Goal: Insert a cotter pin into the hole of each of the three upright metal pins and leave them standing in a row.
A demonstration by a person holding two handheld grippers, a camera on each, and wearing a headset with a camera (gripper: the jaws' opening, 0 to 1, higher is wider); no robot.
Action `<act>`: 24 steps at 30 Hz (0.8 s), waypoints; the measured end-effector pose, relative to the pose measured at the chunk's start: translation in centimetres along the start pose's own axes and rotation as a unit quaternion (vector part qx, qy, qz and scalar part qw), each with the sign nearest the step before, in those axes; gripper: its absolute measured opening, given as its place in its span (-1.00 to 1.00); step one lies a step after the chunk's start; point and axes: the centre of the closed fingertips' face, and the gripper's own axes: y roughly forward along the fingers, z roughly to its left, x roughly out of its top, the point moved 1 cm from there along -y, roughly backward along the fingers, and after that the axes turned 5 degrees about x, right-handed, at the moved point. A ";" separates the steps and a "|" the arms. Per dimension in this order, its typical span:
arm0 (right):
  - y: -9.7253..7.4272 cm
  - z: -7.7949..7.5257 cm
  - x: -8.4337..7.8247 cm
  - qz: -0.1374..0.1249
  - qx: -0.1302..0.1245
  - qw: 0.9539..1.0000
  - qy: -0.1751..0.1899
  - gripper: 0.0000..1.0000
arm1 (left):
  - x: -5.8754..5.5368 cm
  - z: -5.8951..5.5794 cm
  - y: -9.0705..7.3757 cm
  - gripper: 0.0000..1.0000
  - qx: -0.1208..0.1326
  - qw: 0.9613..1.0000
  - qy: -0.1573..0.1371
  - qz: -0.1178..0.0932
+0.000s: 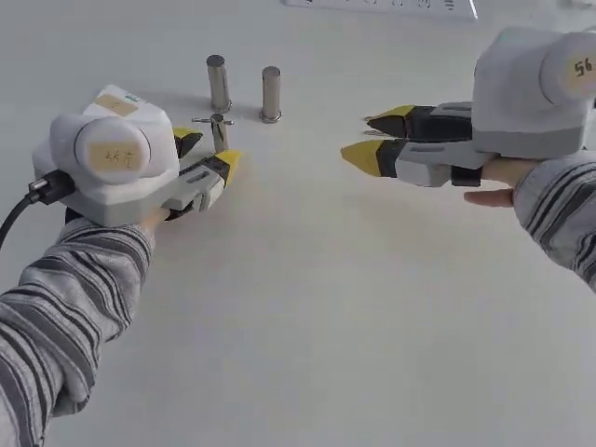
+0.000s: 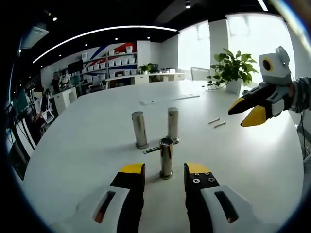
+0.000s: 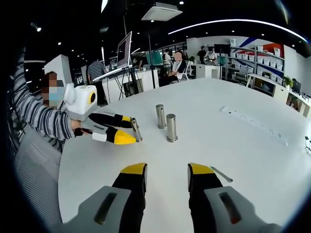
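Observation:
Three upright metal pins stand on the white table. The nearest pin (image 1: 220, 131) (image 2: 166, 158) has a cotter pin (image 2: 154, 149) through its top hole. Behind it stand two more pins (image 1: 217, 82) (image 1: 271, 93) (image 2: 140, 129) (image 2: 172, 124). My left gripper (image 1: 209, 149) (image 2: 164, 170) is open, its yellow tips just short of the nearest pin on either side. My right gripper (image 1: 361, 137) (image 3: 166, 170) is open and holds nothing, off to the right of the pins. Two loose cotter pins (image 2: 216, 122) lie on the table beyond the pins; one cotter pin (image 3: 221, 174) lies by the right gripper's jaw.
A white power strip (image 1: 382, 5) (image 3: 252, 125) lies along the far side of the table. A potted plant (image 2: 233, 73) stands at the table's far edge. Bare white tabletop (image 1: 307, 307) stretches in front of both grippers.

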 end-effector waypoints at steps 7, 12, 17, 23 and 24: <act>1.3 -0.8 2.1 -0.041 -0.023 0.999 0.009 -0.31 | 1.2 -0.3 -1.8 -0.04 -0.017 0.999 -0.028 -0.018; 2.5 -1.3 3.0 -0.063 -0.017 0.998 0.012 -0.28 | 1.3 0.0 -3.1 0.16 -0.017 0.999 -0.026 -0.018; 4.6 -1.6 3.2 -0.068 -0.012 0.997 0.017 -0.21 | 1.5 -0.1 -4.1 0.35 -0.021 0.999 -0.022 -0.020; 6.7 -2.2 3.6 -0.076 -0.021 0.997 0.017 -0.20 | 1.8 -0.1 -5.2 0.47 -0.019 0.999 -0.012 -0.024; 7.0 -2.3 3.6 -0.076 -0.021 0.997 0.016 -0.21 | 1.9 -0.1 -5.4 0.50 -0.018 0.999 -0.015 -0.025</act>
